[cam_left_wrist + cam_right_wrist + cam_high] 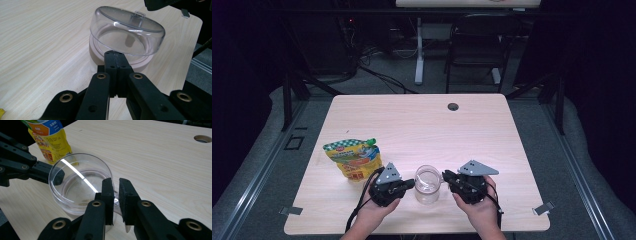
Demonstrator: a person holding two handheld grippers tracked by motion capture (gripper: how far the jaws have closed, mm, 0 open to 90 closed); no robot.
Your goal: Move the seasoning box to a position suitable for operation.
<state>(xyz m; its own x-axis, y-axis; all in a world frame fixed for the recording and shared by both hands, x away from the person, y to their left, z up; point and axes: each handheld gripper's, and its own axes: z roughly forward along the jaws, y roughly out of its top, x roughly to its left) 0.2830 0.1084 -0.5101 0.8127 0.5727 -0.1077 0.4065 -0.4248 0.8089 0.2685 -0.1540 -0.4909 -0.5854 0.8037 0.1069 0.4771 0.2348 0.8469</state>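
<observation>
A clear, empty cup [427,184] stands near the table's front edge, between my two grippers. My left gripper [411,183] is shut, its jaws pressed together with nothing between them. In the left gripper view its tips [113,53] sit against the side of the cup [127,32]. My right gripper [445,176] comes in from the other side. In the right gripper view its jaws [115,181] stand at the rim of the cup [80,182], closed on a small clear tab on the wall. The left gripper [37,170] shows beyond the cup.
A yellow snack pouch [354,157] with a green cap stands left of the cup, also seen as the pouch [48,138]. A cable hole [453,106] lies at the table's far edge. A chair [477,45] stands beyond the wooden table [422,125].
</observation>
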